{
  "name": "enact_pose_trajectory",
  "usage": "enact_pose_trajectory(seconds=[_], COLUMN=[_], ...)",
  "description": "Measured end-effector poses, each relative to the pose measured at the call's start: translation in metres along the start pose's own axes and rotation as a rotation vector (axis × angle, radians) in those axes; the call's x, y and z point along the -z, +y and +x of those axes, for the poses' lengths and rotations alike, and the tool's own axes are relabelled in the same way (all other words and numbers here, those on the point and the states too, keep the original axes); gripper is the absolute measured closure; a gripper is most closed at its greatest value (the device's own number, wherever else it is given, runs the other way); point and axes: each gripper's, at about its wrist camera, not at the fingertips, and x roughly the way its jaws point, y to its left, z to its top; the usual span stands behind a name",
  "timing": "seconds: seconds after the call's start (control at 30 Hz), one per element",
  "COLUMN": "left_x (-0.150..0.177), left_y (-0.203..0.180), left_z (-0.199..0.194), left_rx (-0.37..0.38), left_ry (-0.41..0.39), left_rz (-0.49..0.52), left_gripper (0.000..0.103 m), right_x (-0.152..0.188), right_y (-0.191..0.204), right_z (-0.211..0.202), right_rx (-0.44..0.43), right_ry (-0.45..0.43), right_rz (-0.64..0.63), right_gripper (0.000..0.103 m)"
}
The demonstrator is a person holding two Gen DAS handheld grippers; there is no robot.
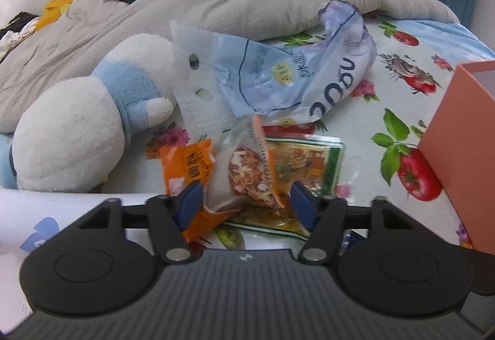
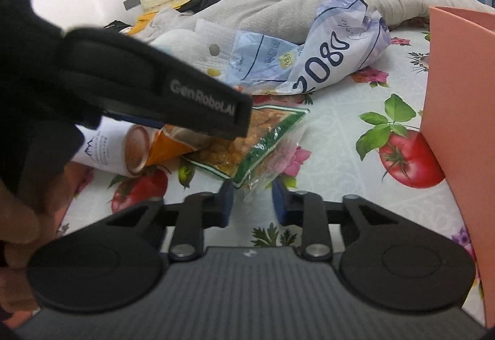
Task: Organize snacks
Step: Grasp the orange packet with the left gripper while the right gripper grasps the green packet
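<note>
Several snack packets lay unsorted on the tomato-print bed sheet (image 2: 355, 111): the left tongs (image 1: 244, 200) stood half-wide around a clear red-filled pouch (image 1: 244, 173), the right tongs (image 2: 250, 204) narrowed around the green-edged packet's (image 2: 256, 139) corner, the salmon-pink box (image 2: 458, 92) waiting rightward.

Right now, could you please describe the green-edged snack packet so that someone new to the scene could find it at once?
Start at the bed sheet printed with tomatoes, and find the crumpled pale-blue plastic bag lying on it. Just in front of that bag lies the green-edged packet, flat on the sheet. Unlike the orange packet to its left, it has a green border around a clear window showing yellow-orange food.
</note>
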Motion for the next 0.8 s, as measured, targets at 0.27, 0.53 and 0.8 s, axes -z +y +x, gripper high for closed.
enact_pose_trajectory(seconds=[0.27, 0.53, 0.8], left_x=[-0.001, 0.012, 0.053], left_y=[0.001, -0.004, -0.006], left_z=[-0.006, -0.037, -0.092], left_rx=[0.005, 0.028, 0.075], left_ry=[-0.017, -0.029, -0.062], left_rz=[-0.012, -0.053, -0.162], left_gripper=[0.052, 0.055, 0.055], right_x=[0.0, 0.0, 0.019], right_y=[-0.002, -0.005, -0.009], right_z=[-0.009, -0.038, -0.086], right_rx=[-0.006, -0.013, -0.009], right_ry=[0.027, 0.048, 0.112], right_rz=[0.022, 0.028, 0.034], right_gripper=[0.09, 0.091, 0.092])
